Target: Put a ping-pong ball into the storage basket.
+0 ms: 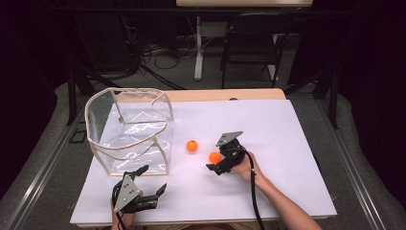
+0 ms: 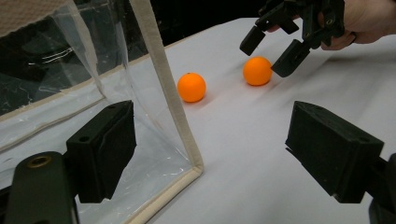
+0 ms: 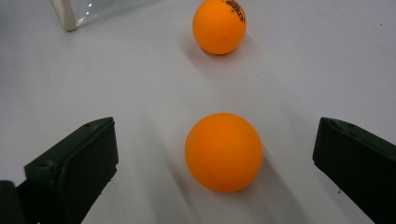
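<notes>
Straddling the near ball (image 3: 223, 151) untouched, right gripper (image 3: 215, 163) jaws wide, left gripper (image 2: 210, 154) open by clear bag (image 2: 161, 84), far ball's (image 3: 219, 25) print unreadable.

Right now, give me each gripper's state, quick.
Left gripper: open, holding nothing, beside the clear bag.
Right gripper: open around the near orange ball, not gripping it.

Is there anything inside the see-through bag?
The bag looks empty: its clear walls show just the white table beneath. Both orange balls lie outside it, on the table.
</notes>
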Motion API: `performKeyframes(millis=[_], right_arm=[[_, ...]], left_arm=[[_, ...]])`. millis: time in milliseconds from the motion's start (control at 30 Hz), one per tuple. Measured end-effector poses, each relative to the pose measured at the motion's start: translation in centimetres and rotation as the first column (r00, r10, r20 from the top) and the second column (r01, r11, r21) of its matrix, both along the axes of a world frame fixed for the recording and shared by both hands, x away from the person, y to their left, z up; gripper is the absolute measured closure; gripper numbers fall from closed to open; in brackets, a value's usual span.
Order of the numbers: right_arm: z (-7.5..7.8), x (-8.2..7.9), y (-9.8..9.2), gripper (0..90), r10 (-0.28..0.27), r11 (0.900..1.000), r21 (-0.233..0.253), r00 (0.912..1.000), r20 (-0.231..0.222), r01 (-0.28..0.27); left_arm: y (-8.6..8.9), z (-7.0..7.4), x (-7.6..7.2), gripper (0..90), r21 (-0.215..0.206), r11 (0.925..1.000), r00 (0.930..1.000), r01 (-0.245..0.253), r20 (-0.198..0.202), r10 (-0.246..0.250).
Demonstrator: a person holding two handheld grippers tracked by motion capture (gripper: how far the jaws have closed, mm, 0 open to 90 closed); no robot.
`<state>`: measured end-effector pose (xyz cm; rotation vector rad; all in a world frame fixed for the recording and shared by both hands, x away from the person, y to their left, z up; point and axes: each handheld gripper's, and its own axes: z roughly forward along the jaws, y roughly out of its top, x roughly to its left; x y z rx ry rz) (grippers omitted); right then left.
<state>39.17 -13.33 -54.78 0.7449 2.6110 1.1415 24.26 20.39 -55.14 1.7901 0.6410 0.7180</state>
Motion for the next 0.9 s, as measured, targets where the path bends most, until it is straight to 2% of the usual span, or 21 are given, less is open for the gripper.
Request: performKeyframes(millis=[100, 233, 467, 667, 900], right_arm=[[-0.13, -0.04, 0.10, 0.8, -0.003, 1.000, -0.010, 1.0000, 0.001, 0.003], [-0.16, -0.20, 0.19, 16.0, -0.008, 1.000, -0.027, 0.9998, 0.017, 0.009], [-0.17, -0.43, 0.40, 35.3, -0.010, 0.997, -0.072, 0.9993, 0.036, 0.012], [0.02, -0.57, 0.51, 43.8, -0.018, 0.996, -0.091, 0.9980, 0.060, 0.023], [-0.15, -0.49, 0.61, 49.1, -0.012, 0.994, -0.108, 0.9984, 0.055, 0.018]], left_arm=[[0.08, -0.02, 0.03, 15.8, 0.001, 1.0000, 1.0000, -0.002, -0.002, 0.002], [0.08, -0.01, 0.04, 15.8, 0.003, 1.0000, 1.0000, -0.002, -0.003, 0.002], [-0.09, -0.04, 0.05, 15.8, 0.007, 0.9999, 0.9999, 0.009, -0.005, -0.009], [0.07, -0.02, 0.07, 15.8, 0.000, 1.0000, 1.0000, 0.001, -0.003, -0.001], [-0.07, -0.09, 0.16, 15.8, 0.002, 1.0000, 1.0000, 0.007, -0.006, -0.007]])
